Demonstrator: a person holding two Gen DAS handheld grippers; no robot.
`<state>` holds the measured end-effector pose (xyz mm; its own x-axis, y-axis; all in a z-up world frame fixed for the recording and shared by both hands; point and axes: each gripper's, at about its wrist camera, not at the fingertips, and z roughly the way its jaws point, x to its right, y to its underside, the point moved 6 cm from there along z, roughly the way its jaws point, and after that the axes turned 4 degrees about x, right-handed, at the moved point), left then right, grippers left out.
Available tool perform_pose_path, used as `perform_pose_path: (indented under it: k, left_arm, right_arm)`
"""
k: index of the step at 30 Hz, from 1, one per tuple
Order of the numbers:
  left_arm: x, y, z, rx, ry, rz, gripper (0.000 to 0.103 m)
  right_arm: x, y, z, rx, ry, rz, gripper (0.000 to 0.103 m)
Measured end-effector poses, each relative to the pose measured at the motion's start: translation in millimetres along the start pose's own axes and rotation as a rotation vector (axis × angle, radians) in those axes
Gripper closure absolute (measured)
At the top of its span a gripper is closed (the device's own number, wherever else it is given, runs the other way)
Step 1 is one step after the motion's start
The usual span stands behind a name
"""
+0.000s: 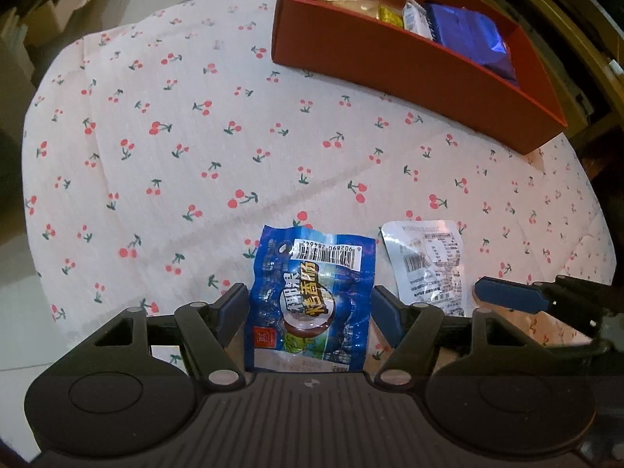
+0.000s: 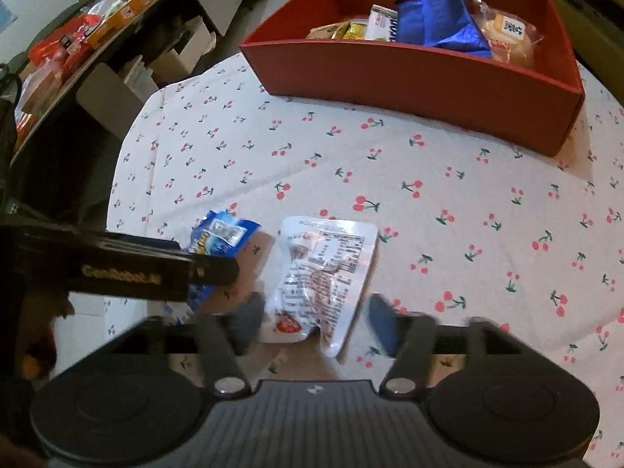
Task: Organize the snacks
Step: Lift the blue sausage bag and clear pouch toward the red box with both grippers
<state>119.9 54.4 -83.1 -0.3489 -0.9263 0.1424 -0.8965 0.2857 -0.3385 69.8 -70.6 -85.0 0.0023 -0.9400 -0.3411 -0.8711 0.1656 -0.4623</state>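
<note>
near the worktop's front edge, left claw (image 1: 310,308) spread astride the blue packet (image 1: 310,296), right claw (image 2: 312,318) spread about the white packet (image 2: 325,277); both look light, crinkly, slippery film, best pinched across the middle, red box (image 2: 409,78) at the far edge.

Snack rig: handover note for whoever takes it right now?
Left gripper: open, jaws either side of the blue foil snack packet, no squeeze visible.
Right gripper: open, straddling the white printed snack pouch; view blurred.
Both packets lie side by side on the cherry-print tablecloth, near edge.
Done: red cardboard box at the far side already holds several snacks, including a shiny blue wrapper.
Left: close on each packet, lift, drop both into the box.
</note>
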Motion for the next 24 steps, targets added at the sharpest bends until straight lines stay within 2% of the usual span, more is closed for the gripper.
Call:
perform_pose_path:
  k: [3, 5, 6, 7, 13, 19, 21, 24]
  left_arm:
    - [-3, -2, -1, 0.007, 0.004, -0.017, 0.028]
    - [-6, -1, -1, 0.006, -0.003, -0.025, 0.028]
    - [-7, 0, -1, 0.001, -0.006, -0.026, 0.028]
    - [-7, 0, 0, -0.003, -0.008, -0.026, 0.028]
    - [-6, -1, -1, -0.004, 0.004, -0.035, 0.023]
    - [-3, 4, 2, -0.003, -0.038, -0.014, 0.017]
    - [1, 3, 5, 0.006, -0.064, -0.004, 0.017]
    - [9, 4, 6, 0.016, -0.115, 0.037, 0.028]
  right_arm:
    - [-14, 2, 9, 0.003, 0.016, -0.054, 0.024]
    - [-20, 3, 15, 0.032, 0.082, -0.136, 0.025]
    - [-22, 4, 17, 0.044, 0.115, -0.180, 0.032]
    - [-21, 5, 17, 0.046, 0.133, -0.206, 0.035]
    - [-1, 6, 4, 0.024, 0.108, -0.201, 0.038]
    - [16, 5, -16, 0.050, 0.062, -0.144, 0.038]
    - [17, 3, -20, 0.060, 0.040, -0.133, 0.038]
    - [17, 3, -21, 0.062, 0.013, -0.119, 0.038]
